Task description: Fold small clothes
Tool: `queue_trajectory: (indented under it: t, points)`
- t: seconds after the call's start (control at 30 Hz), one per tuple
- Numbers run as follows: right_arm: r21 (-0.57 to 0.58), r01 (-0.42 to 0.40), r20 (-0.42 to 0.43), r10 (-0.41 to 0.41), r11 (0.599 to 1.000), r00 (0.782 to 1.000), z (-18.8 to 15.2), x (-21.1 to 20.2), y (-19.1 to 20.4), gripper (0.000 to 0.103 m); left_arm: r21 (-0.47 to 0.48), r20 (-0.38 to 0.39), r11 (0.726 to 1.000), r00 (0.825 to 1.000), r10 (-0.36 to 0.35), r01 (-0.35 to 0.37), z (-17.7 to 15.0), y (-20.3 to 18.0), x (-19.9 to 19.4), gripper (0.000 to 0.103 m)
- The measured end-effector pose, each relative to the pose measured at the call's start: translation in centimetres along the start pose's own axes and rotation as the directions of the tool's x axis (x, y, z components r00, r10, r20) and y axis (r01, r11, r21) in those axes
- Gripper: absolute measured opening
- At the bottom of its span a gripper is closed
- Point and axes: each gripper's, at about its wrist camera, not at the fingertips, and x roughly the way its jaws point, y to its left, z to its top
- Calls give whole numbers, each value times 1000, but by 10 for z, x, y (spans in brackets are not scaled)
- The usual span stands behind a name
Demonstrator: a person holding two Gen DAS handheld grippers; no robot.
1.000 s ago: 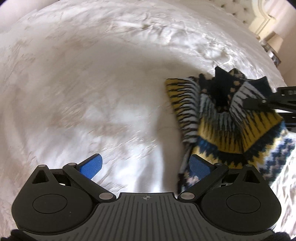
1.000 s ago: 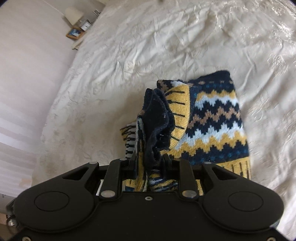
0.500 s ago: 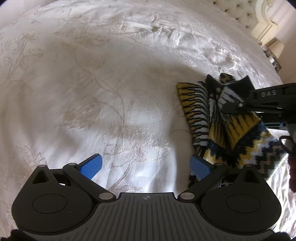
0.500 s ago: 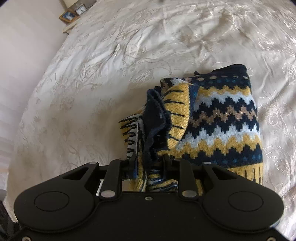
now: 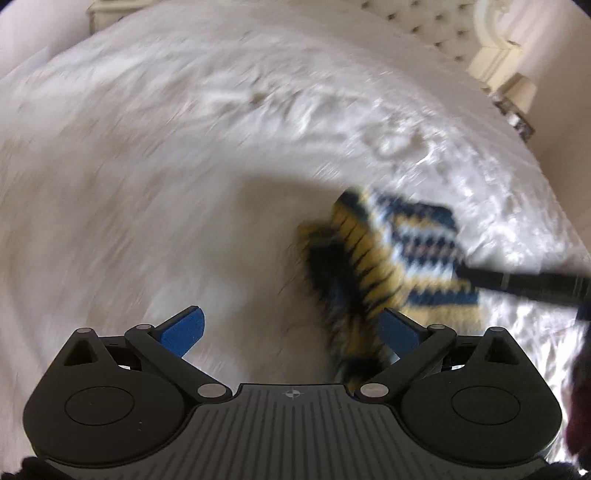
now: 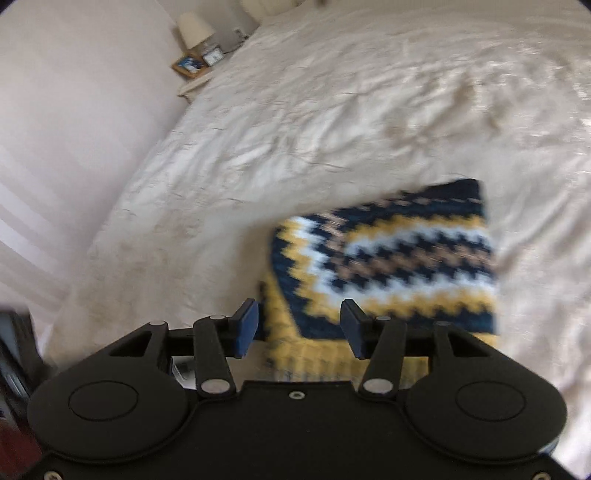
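Both views are blurred by motion. In the left wrist view, the left hand-held gripper (image 5: 291, 328) fills the bottom of the frame, its two blue-padded fingers spread wide with nothing between them. Above it stretches a bed (image 5: 155, 192) covered in a cream spread with a faint embossed pattern. A small knitted garment (image 5: 399, 254), patterned in navy, yellow, white and tan zigzags, lies on the bed to the right of centre. Its near, dark fringed edge reaches down to just beside the right blue finger pad (image 5: 400, 328); whether they touch cannot be told through the blur. A black bar of the right hand-held gripper (image 5: 524, 284) enters from the right edge and crosses over the garment's right side. A tufted cream headboard (image 5: 436, 33) runs along the upper right of the frame.

In the right wrist view, the right hand-held gripper (image 6: 299, 326) sits at the bottom of the frame, fingers parted a moderate way and gripping nothing. The knitted garment (image 6: 391, 258) lies flat on the bed (image 6: 332, 118) right of centre, as a roughly square shape with zigzag bands on top and a yellow fringed edge nearest the camera. That yellow edge shows through the gap between the fingers, below them. In the upper left of the frame, a bedside stand (image 6: 192, 79) carries a lamp with a pale shade (image 6: 194, 24), a framed picture (image 6: 189, 65) and a small clock (image 6: 213, 56).
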Motion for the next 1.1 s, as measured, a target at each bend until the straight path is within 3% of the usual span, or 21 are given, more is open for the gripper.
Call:
queue_trajectory:
  t: [0.17,0.33,0.43,0.57,0.67,0.87,1.1]
  points:
    - [25,39,-34,-39,999,999,-21,-2,-19,58,92,20,995,999,-49,46,32,-37,16,102]
    - [16,46,-81,-44,999,996,-42,5,-24,58,206,-21,975,996,-85,87,45,-73,49,102]
    - [2,33,-114,-33,999,993,-51,14,-21,58,228,-75,972,996,-42,58,43,-77,78,102]
    - [-30,12,-174,-17,999,985,-60,34,-12,58,197,-153,980,987,40,-9,40,-59,113,102]
    - [-68,-14,-216,-1,998,976,-67,45,-2,58,96,-222,995,975,-20,42,38,-36,129,103]
    - [-106,-57,-253,29,993,967,-77,49,9,58,82,-218,995,975,-30,49,35,-31,131,103]
    - [-122,-58,-213,31,991,977,-64,23,5,58,100,-204,995,979,0,20,39,-40,127,103]
